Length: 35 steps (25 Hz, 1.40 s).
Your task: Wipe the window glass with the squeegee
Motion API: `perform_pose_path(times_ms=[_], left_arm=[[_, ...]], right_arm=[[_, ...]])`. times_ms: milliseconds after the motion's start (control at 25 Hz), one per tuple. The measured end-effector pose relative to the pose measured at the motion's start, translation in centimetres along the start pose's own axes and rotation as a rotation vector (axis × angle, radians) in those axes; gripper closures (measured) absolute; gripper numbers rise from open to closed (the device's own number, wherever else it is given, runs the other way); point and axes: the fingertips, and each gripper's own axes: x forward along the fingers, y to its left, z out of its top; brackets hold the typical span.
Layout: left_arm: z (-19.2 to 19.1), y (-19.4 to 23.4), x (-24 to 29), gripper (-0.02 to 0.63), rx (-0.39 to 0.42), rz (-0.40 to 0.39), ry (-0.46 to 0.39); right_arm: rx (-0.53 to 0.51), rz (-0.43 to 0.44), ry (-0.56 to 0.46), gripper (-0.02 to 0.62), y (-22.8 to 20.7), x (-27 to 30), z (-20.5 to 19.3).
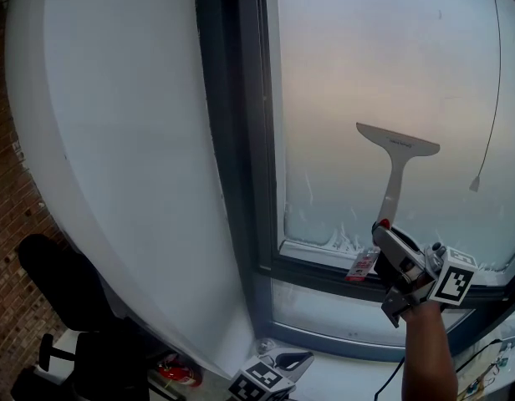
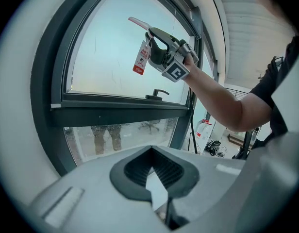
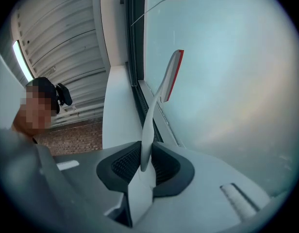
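Clamping squeegee (image 1: 398,174), right gripper (image 1: 383,229) at window glass (image 1: 366,73); left gripper (image 1: 288,362) low

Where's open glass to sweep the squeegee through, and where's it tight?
Open: the glass between the left frame and the squeegee, and all above its blade. Tight: right edge, where a cord hangs, and the bottom rail, where the right hand-held gripper and a tag sit.
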Motion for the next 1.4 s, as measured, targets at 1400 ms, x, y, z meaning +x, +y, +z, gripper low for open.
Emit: perform_pose_path(times_ms=[1400], left_arm=[[0.7, -1.6, 1.3, 0.606, -0.011, 0.014, -0.012]], right_arm=[[0.072, 0.077, 0.034, 0.506, -1.5, -2.3, 1.6]])
